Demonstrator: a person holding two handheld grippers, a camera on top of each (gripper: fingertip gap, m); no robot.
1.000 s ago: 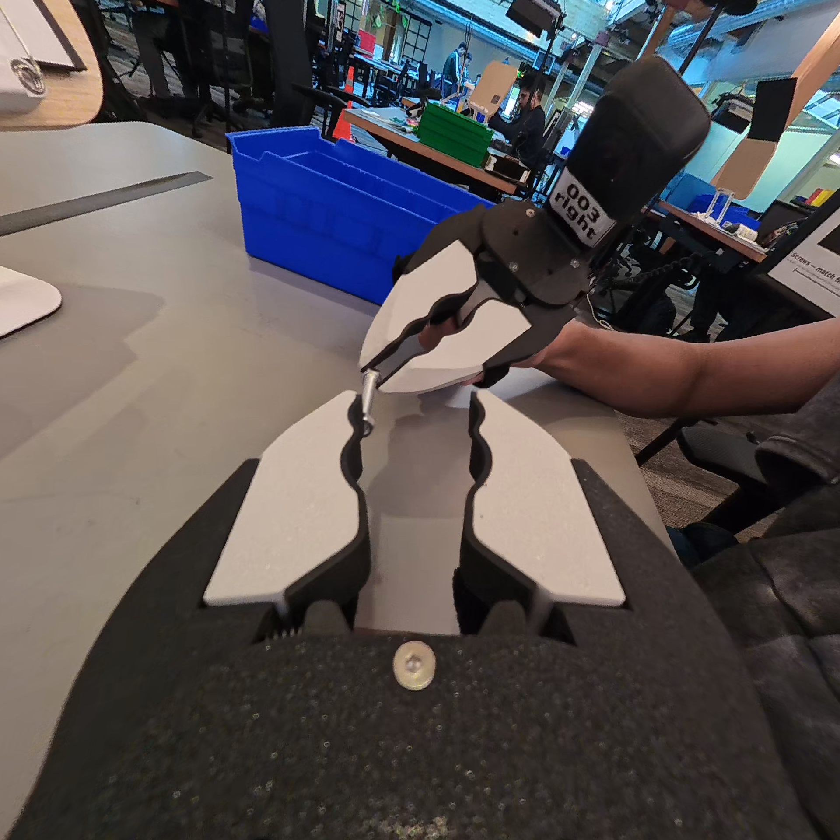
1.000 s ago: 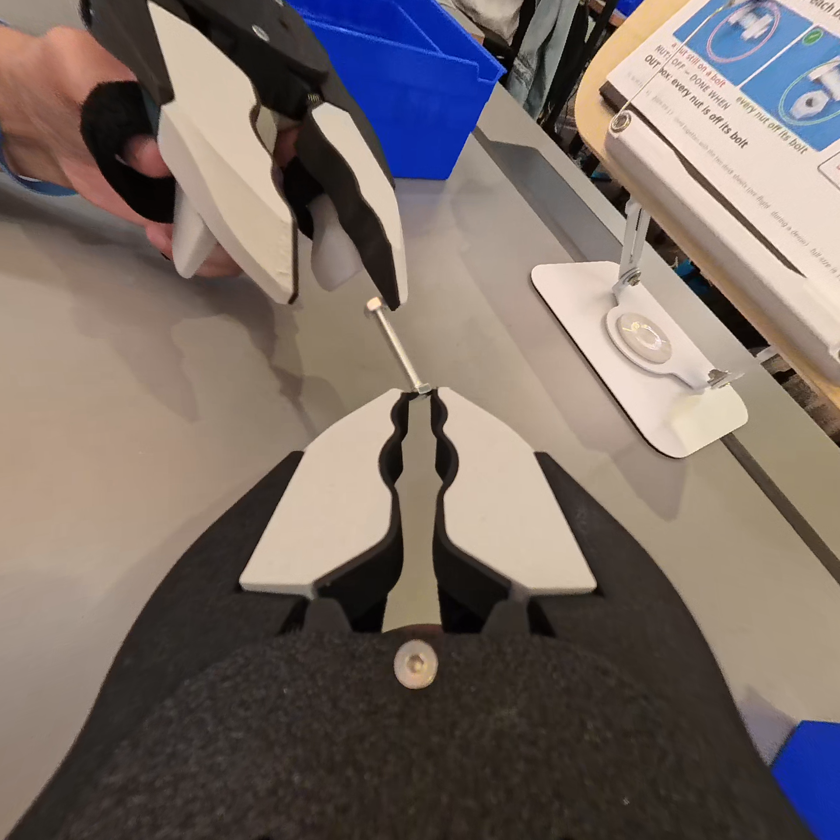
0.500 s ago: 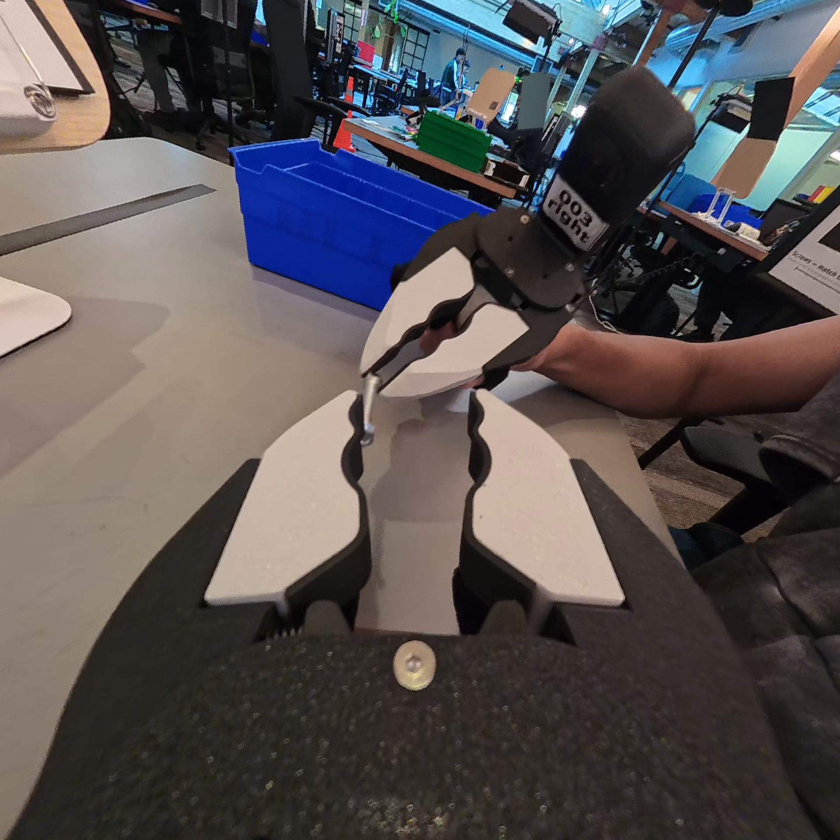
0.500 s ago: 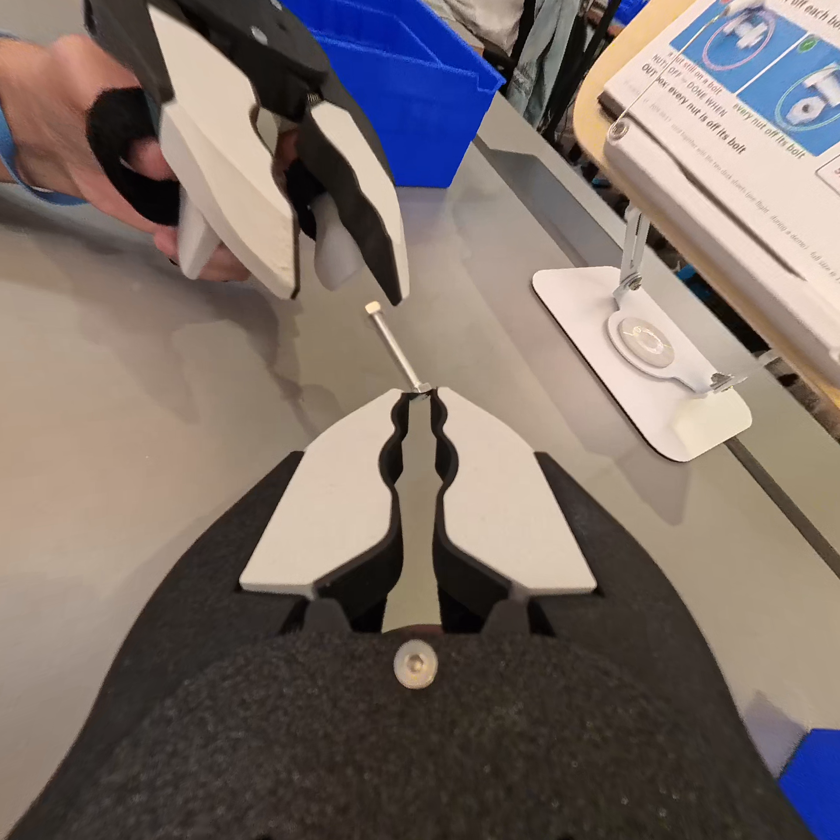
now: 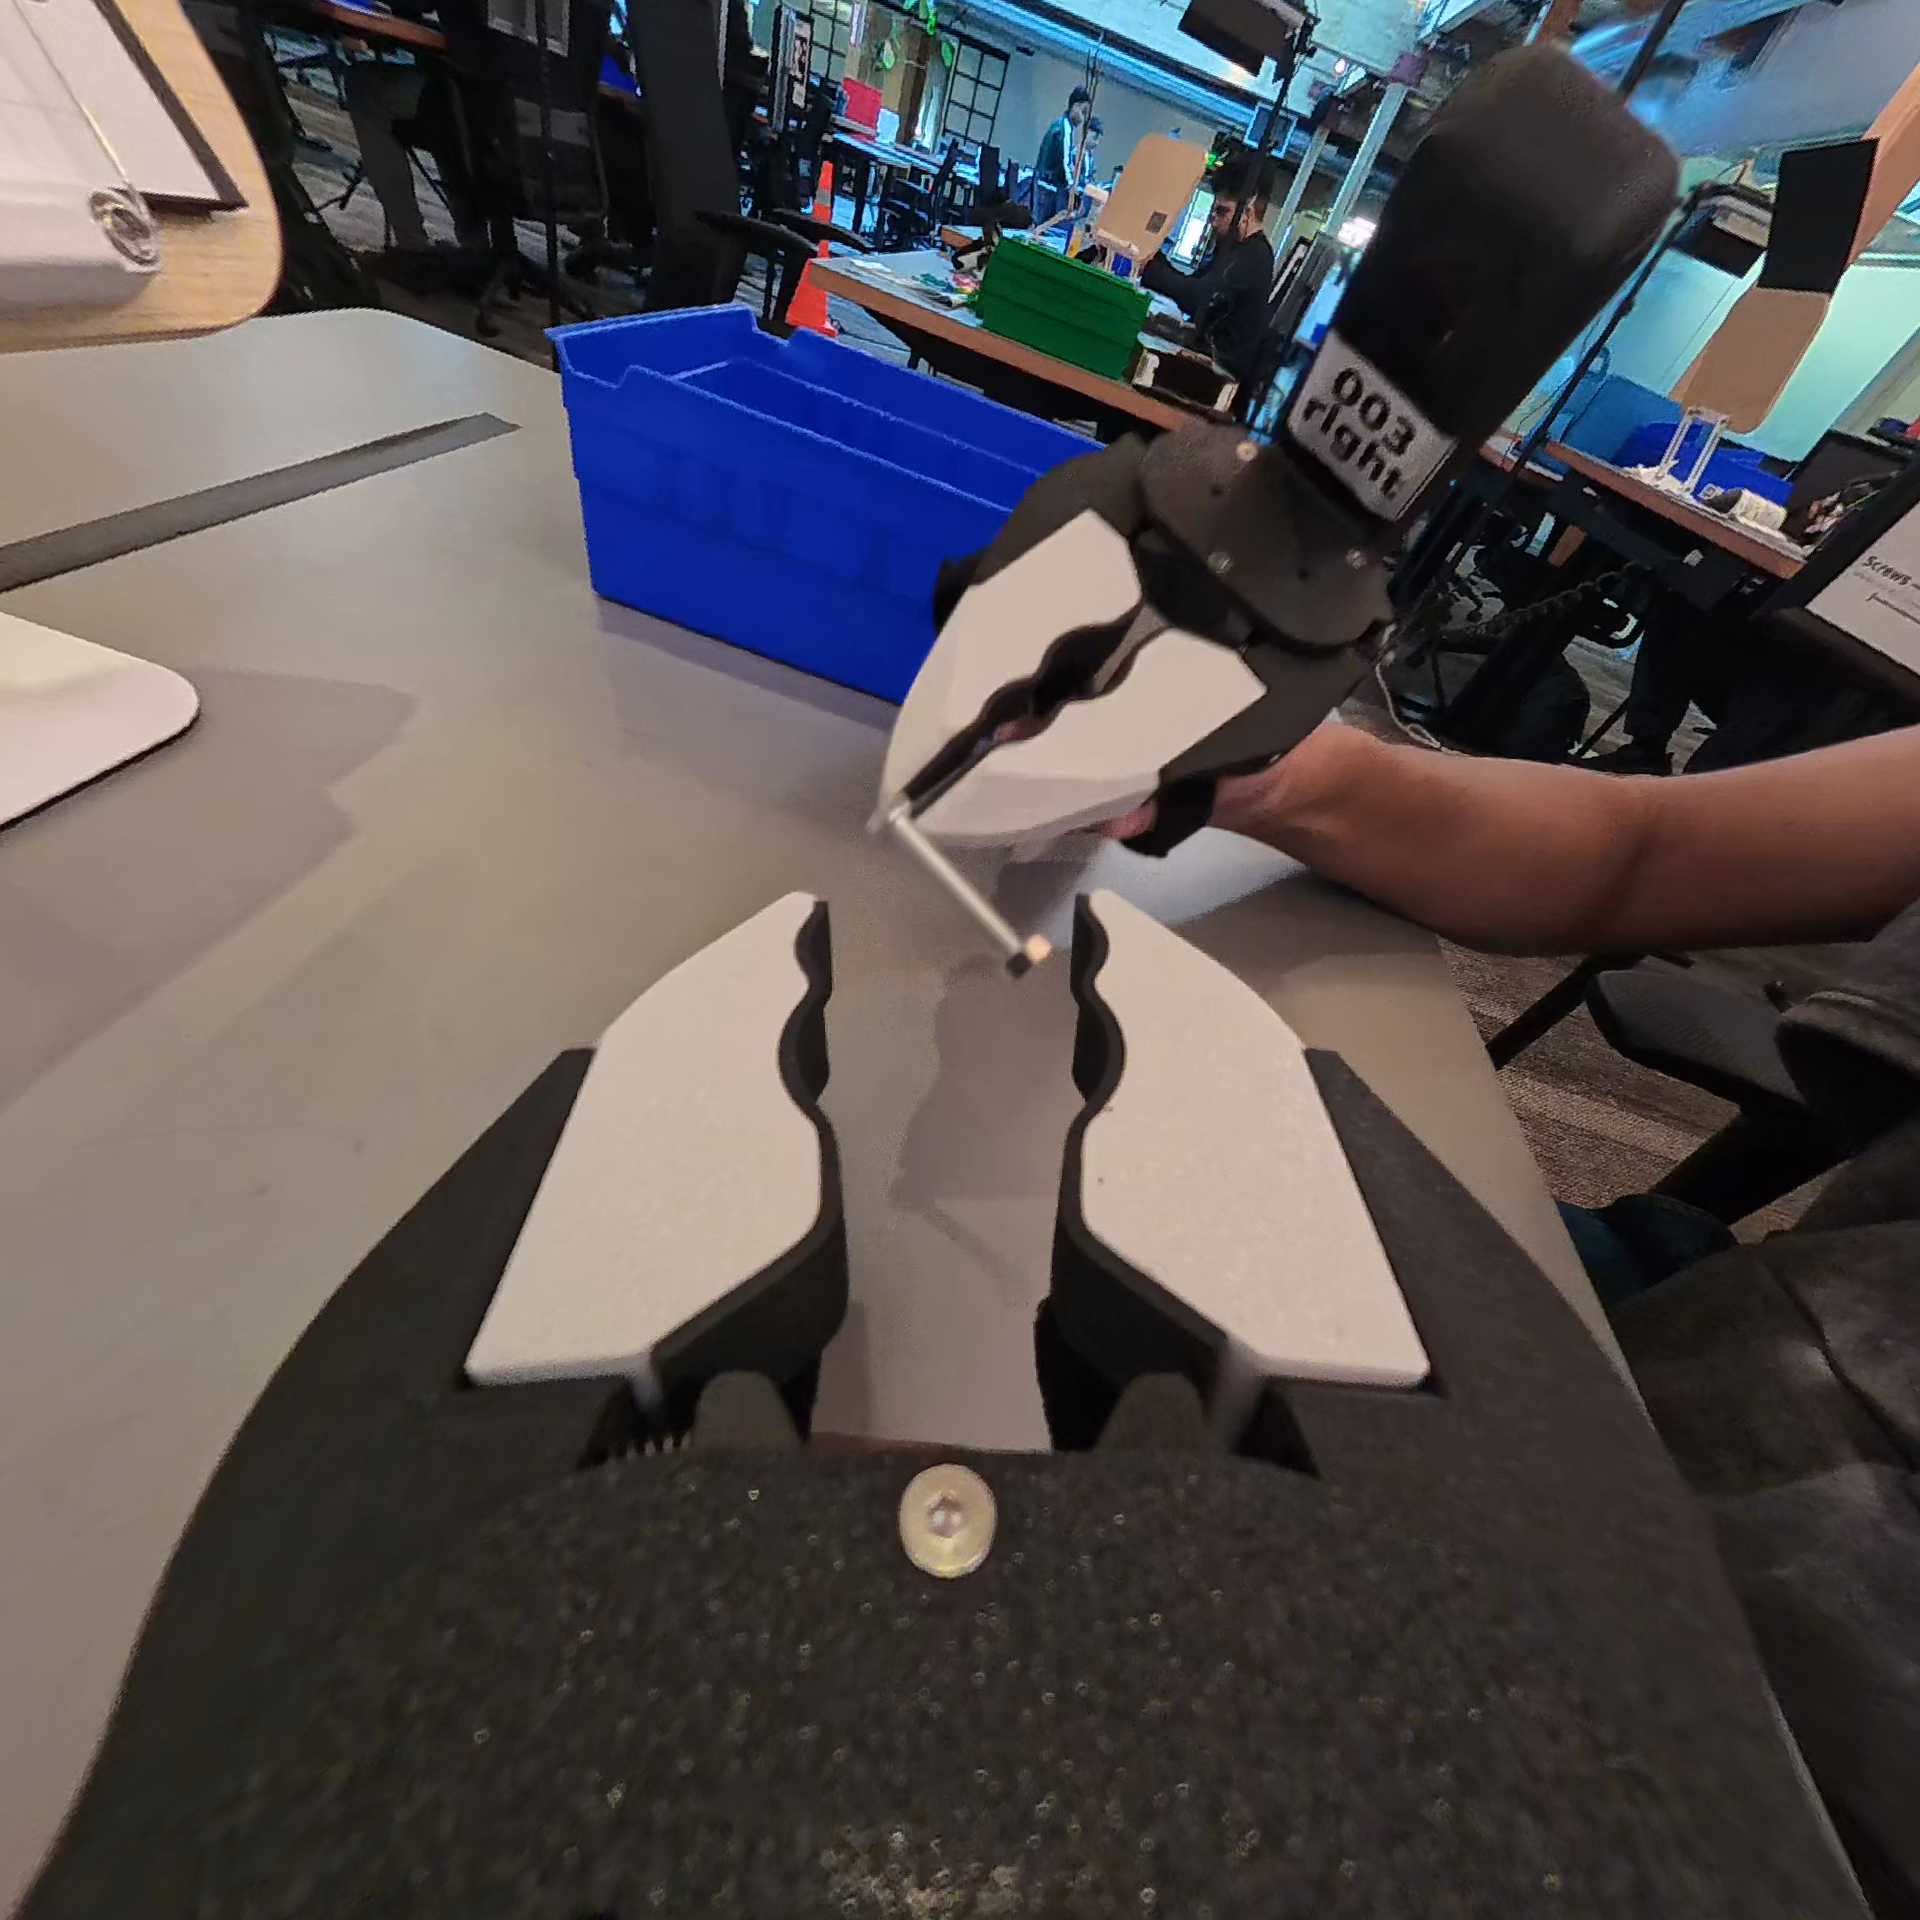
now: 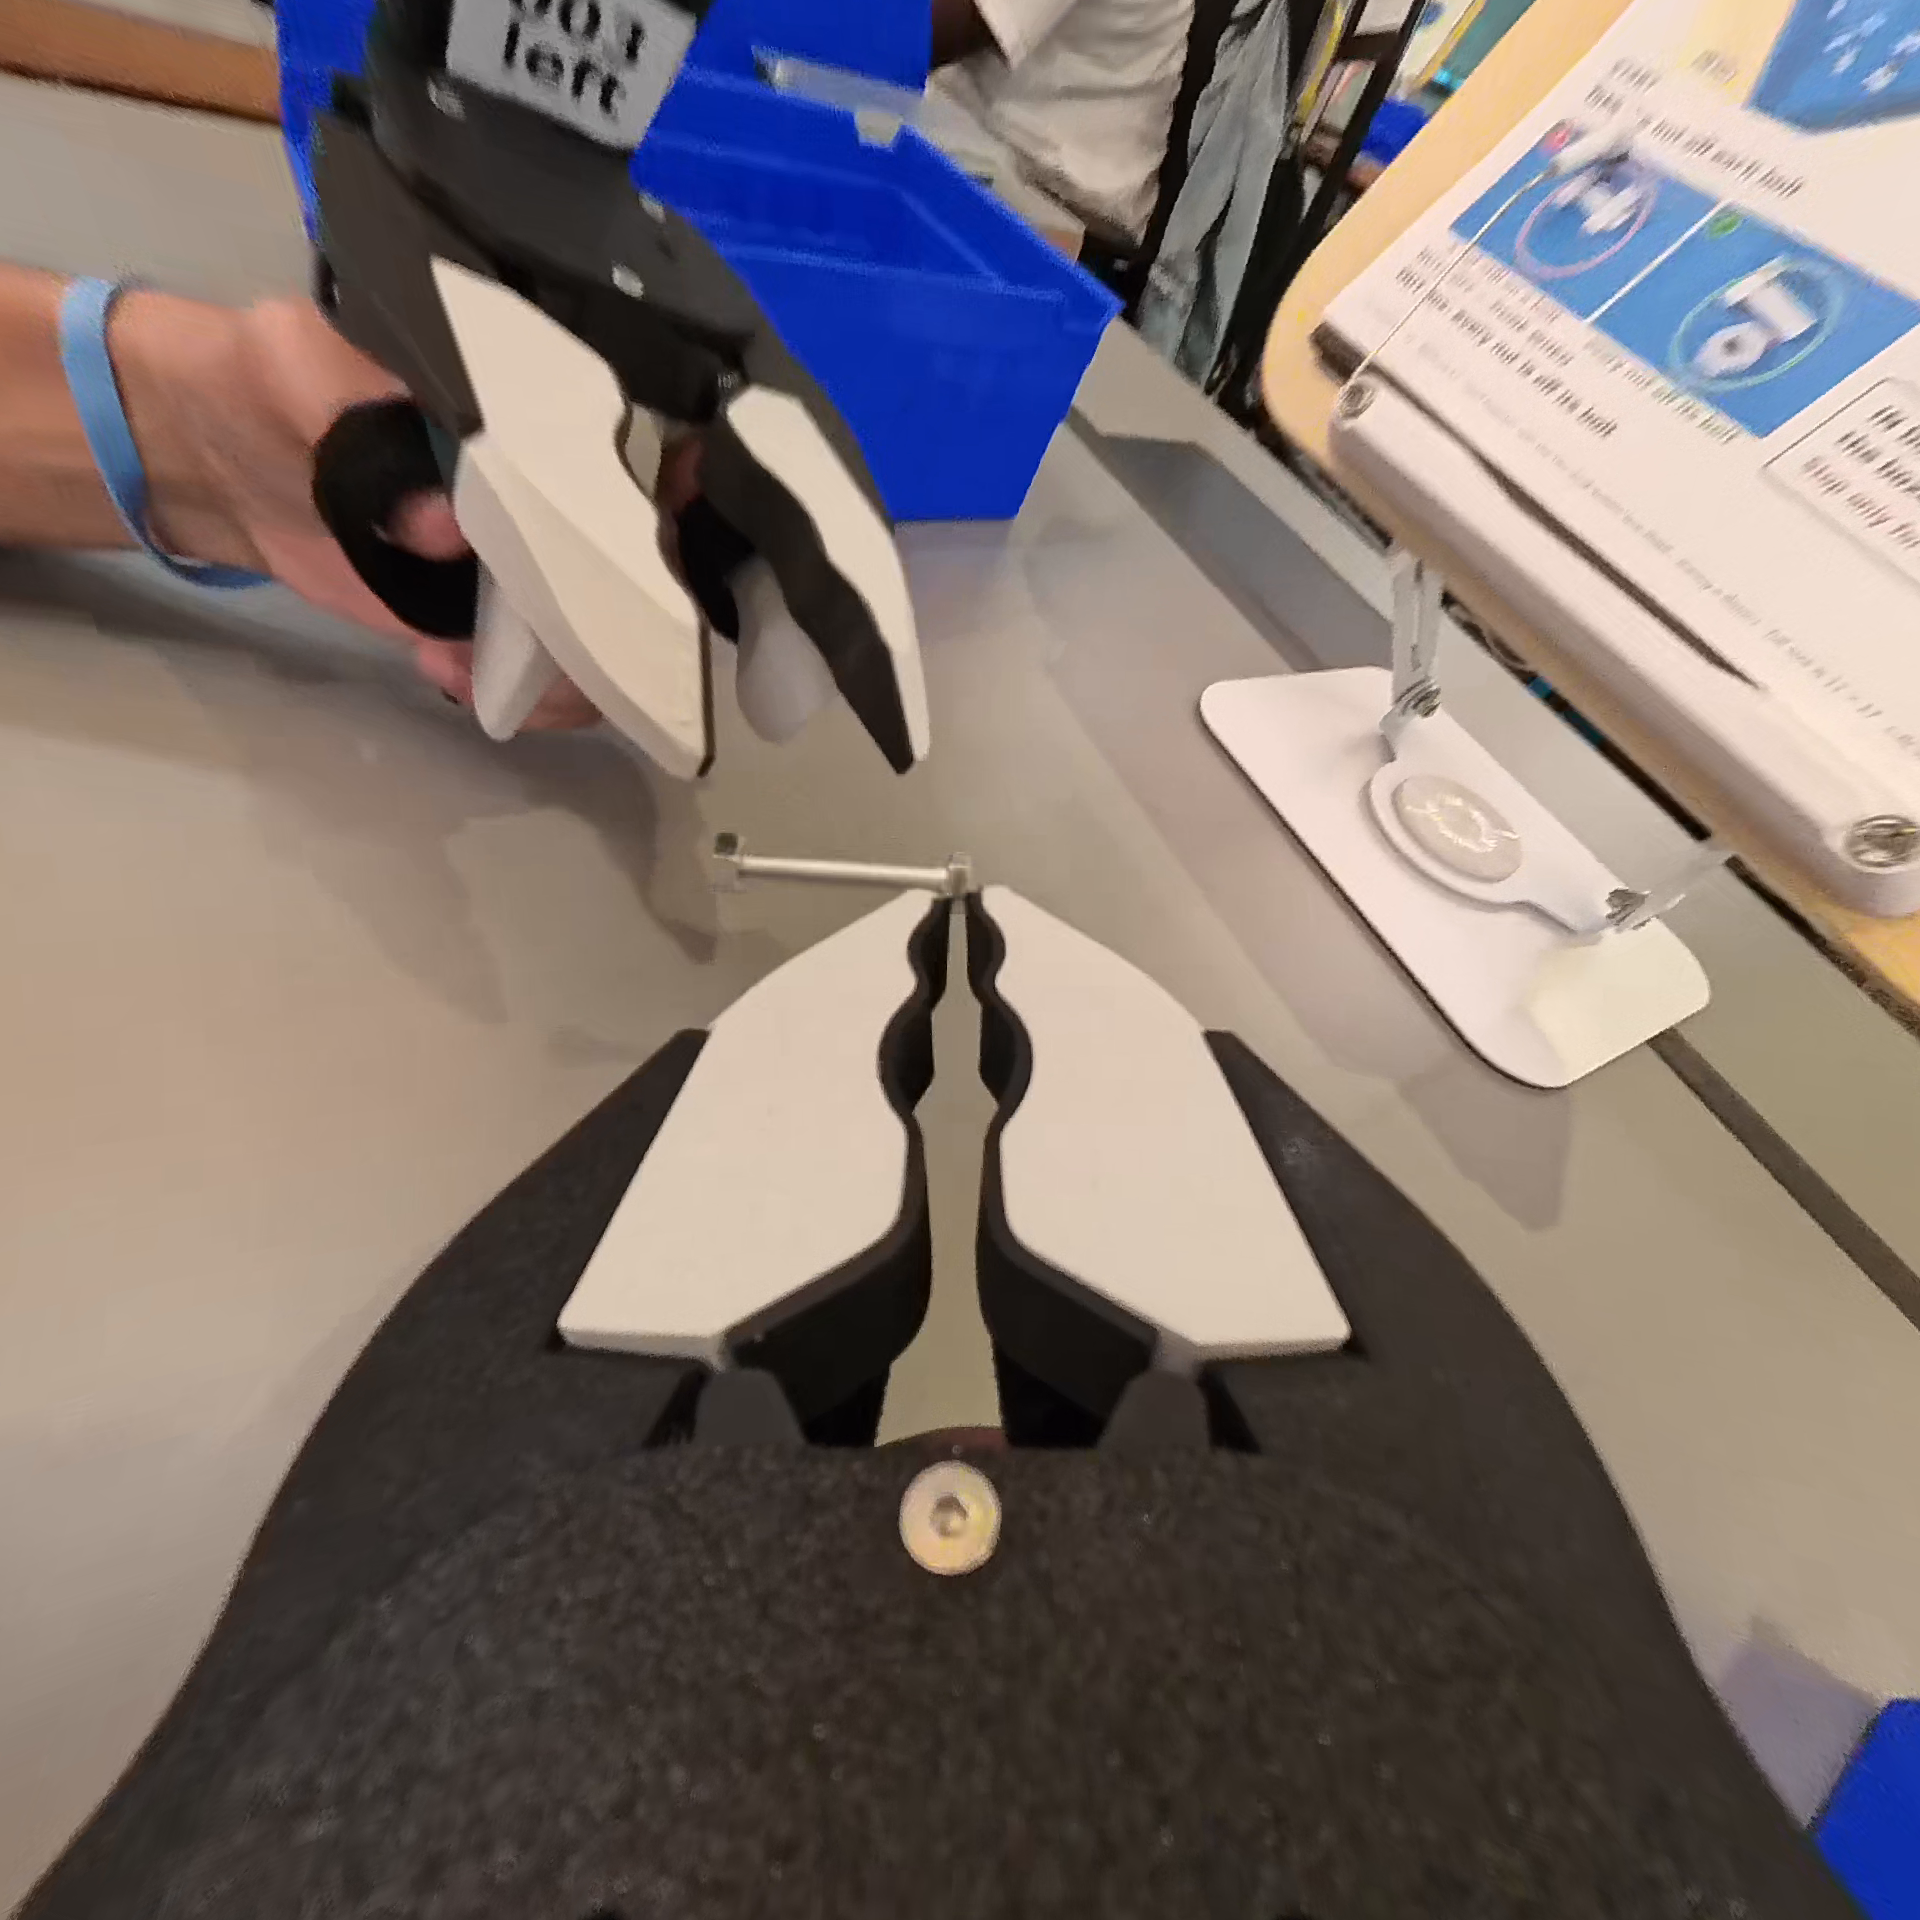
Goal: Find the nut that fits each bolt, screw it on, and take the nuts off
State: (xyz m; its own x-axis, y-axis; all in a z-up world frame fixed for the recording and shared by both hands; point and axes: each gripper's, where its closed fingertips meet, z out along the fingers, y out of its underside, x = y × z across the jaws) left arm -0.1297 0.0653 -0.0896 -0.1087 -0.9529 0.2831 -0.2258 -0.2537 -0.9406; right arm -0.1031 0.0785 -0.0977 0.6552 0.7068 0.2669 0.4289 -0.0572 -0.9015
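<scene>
Since a second ago we have swung the bolt (image 6: 847, 875) from pointing up and away to lying level across the middle of the right wrist view, and our left gripper (image 6: 800, 764) has pulled off its far end. Our right gripper (image 6: 958, 906) is pressed together on one end of the bolt, pinching it at the very fingertips, with the shaft running left to a small square piece at the free end. We see the left gripper in the upper left of that view, spread and empty, its fingertips hanging just above the bolt's free end without touching it. From the left wrist view, the left gripper (image 5: 951, 925) fills the lower frame with its fingers wide apart over the grey table (image 5: 416, 831), and the bolt (image 5: 956, 894) slants down from the right gripper (image 5: 902, 816) at centre right, its free end just beside the left gripper's right finger (image 5: 1226, 1132). We see a blue bin (image 5: 790, 509) at upper centre, and a white stand (image 6: 1455, 862) at right in the right wrist view.
</scene>
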